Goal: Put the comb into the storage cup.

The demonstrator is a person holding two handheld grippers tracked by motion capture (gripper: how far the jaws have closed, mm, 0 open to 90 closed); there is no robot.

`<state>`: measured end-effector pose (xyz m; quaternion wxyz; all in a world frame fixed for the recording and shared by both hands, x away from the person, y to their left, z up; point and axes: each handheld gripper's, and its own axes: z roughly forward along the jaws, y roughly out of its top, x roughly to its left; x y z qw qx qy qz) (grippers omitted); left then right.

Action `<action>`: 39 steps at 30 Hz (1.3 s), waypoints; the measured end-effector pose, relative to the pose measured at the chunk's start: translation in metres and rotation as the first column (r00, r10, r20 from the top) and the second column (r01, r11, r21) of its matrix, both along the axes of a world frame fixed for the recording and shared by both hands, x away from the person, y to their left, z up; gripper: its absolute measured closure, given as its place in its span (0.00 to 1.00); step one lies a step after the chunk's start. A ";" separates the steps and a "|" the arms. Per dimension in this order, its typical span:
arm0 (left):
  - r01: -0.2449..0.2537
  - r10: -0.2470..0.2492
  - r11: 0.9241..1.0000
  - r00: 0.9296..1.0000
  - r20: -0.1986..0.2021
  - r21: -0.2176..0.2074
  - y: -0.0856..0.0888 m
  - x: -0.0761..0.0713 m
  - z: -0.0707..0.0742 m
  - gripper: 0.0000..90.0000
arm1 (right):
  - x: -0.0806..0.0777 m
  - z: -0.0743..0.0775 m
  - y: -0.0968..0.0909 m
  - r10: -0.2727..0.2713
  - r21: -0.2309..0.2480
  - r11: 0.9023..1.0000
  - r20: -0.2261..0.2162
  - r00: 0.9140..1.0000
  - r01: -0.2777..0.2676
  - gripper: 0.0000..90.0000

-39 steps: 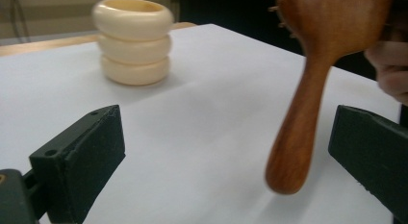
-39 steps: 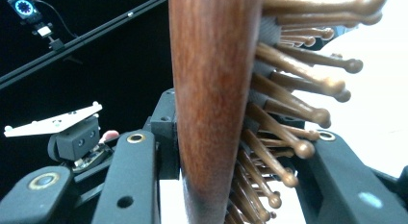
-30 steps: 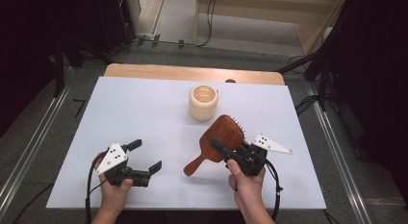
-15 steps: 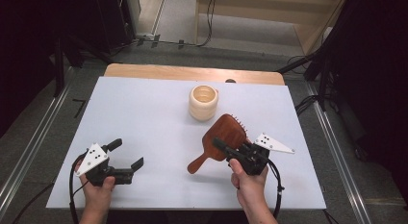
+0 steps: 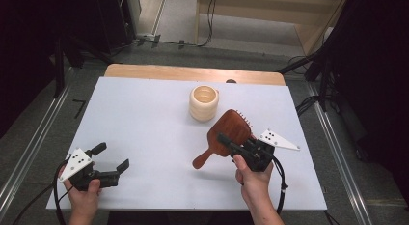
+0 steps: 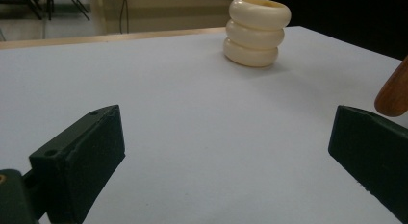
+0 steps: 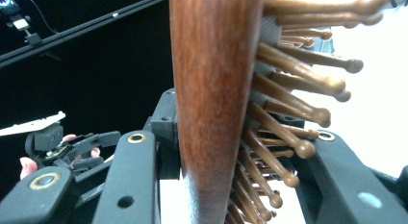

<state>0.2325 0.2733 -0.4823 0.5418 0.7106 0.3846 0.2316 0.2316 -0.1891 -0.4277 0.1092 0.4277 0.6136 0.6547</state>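
A white table (image 5: pixel 144 119) with a wooden strip (image 5: pixel 193 73) along its far edge stands on grey carpet (image 5: pixel 43 138). Metal rails (image 5: pixel 29 152) run along both sides. Black cables (image 5: pixel 210 17) trail over the pale floor (image 5: pixel 260 29) beyond; darkness flanks left and right.

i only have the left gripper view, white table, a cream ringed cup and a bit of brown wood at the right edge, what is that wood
Observer: It is the handle of a brown wooden paddle hairbrush, seen whole in the high view.
Operator: is it lying on the table
Observer: No, the right gripper is shut on its head and holds it above the white table.
Operator: which way do the bristles face
Observer: In the right gripper view the wooden bristles press against one jaw, the smooth back against the other.
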 end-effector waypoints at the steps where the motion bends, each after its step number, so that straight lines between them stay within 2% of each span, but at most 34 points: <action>1: -0.003 0.003 1.000 1.000 0.003 -0.001 0.001 0.000 -0.001 0.00 | 0.000 0.001 0.000 -0.003 0.000 1.000 -0.003 1.000 0.003 0.61; 12: -0.012 0.012 1.000 1.000 0.016 -0.007 0.001 -0.001 -0.007 0.00 | 0.013 0.013 -0.005 -0.015 -0.021 1.000 0.020 1.000 0.015 0.61; 20: -0.014 0.014 0.998 1.000 0.015 -0.055 0.006 -0.001 -0.009 0.00 | 0.022 0.022 -0.005 -0.021 -0.022 1.000 0.031 0.999 0.021 0.61; 39: -0.009 0.010 0.998 1.000 0.017 -0.057 0.005 -0.001 -0.009 0.00 | 0.043 0.029 -0.004 -0.036 -0.041 0.998 0.035 0.999 0.038 0.61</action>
